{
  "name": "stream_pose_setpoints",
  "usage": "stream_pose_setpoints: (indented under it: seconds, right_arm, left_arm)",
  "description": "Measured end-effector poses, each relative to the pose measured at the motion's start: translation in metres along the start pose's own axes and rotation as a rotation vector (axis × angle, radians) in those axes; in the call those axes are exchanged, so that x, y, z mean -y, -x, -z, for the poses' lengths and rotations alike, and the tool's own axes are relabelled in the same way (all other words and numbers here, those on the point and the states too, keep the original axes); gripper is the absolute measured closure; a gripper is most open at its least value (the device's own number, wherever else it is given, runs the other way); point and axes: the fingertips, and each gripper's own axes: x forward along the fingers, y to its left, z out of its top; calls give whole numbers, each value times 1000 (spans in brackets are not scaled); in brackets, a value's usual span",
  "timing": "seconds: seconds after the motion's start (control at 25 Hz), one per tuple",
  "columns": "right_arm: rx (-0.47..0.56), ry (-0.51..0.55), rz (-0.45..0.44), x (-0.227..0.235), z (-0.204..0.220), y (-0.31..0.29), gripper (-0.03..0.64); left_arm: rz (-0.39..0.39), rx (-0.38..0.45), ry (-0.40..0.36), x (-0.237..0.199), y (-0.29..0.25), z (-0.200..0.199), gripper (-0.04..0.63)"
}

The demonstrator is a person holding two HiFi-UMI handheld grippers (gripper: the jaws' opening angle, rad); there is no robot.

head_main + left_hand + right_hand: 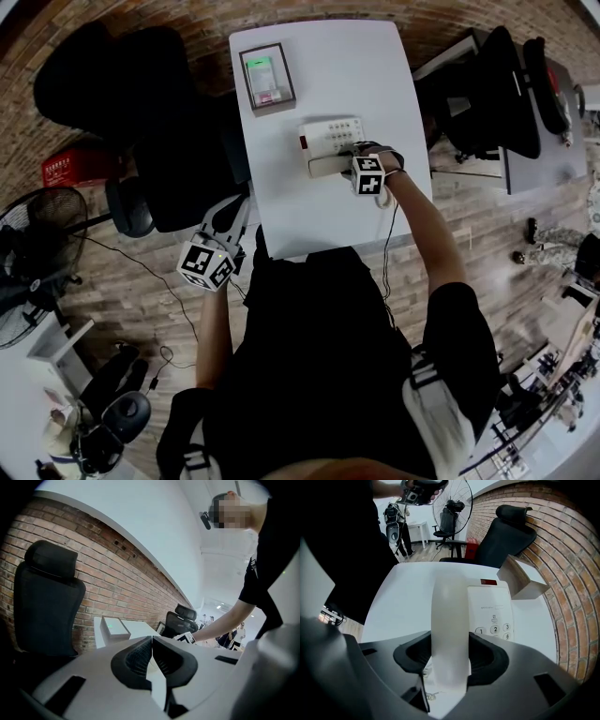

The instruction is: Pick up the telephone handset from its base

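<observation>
**A:** What is the right gripper (450, 657) doing?

**B:** Its two jaws squeeze the white handset (449, 611), one on each side. The handset lies on its base (490, 602), right beside the number buttons (494, 630), on the white table (401, 592).

**A:** And the left gripper (151, 660)?

**B:** It is pinched together with nothing in it, off to the side of the table.

**A:** What comes next?

**B:** I think the grab is made. Now it needs a slow lift straight up, holding tight so the handset does not slip.
</observation>
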Motion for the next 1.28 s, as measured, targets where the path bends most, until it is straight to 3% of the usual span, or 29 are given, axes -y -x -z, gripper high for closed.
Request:
stream_pose_setpoints:
  seconds: [0.6, 1.28]
  right_arm:
    - [-20, -7, -39, -3, -1, 7, 411]
    - [-6, -39, 89, -15, -22, 49, 411]
  left_arm:
    - [-2, 12, -3, -1, 10, -1, 576]
    - [102, -1, -45, 17, 20, -2, 576]
